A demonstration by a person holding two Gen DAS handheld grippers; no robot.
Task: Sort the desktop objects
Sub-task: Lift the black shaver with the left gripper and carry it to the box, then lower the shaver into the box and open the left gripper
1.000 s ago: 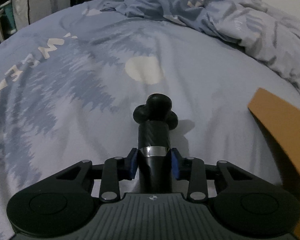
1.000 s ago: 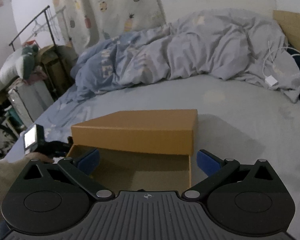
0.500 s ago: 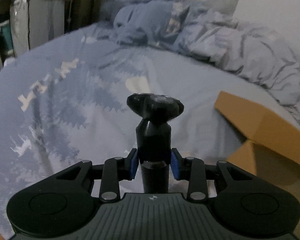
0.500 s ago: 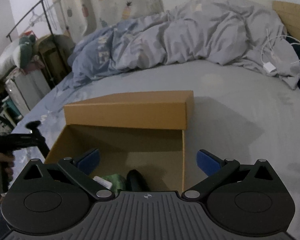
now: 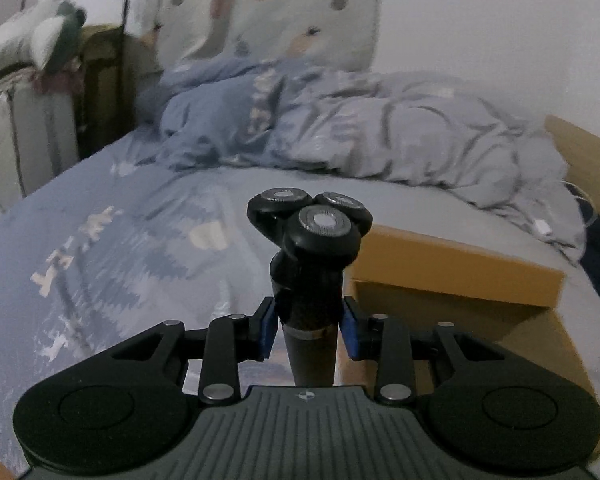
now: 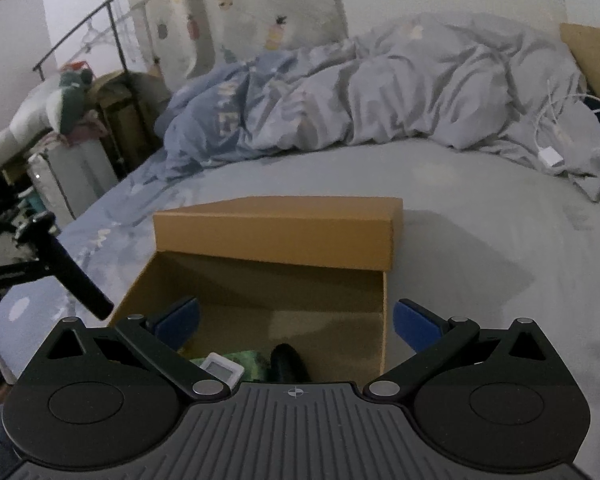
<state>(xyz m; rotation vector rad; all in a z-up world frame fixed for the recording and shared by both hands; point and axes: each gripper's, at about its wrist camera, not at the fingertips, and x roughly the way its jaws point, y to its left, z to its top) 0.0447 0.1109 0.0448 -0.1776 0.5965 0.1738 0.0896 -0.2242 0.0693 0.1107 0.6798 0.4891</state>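
My left gripper [image 5: 307,332] is shut on a black electric shaver [image 5: 309,264] with three round heads, held upright above the bed. The open brown cardboard box [image 5: 456,264] lies just right of it. In the right wrist view the box [image 6: 276,236] sits ahead with its lid standing up at the back. Inside it lie a small white device [image 6: 220,370], something green [image 6: 252,362] and a black object [image 6: 286,366]. My right gripper [image 6: 296,322] is open and empty over the box's near edge. The shaver [image 6: 74,276] shows at the left, tilted.
The bed has a blue patterned sheet [image 5: 100,248] and a crumpled grey-blue duvet [image 6: 380,96] at the back. A white charger and cable [image 6: 550,156] lie at the right. Clutter and a clothes rack [image 6: 80,92] stand left of the bed.
My left gripper has lifted the shaver off the sheet, tipped it upright and swung towards the box. My right gripper has moved a little nearer over the box, showing more of its inside.
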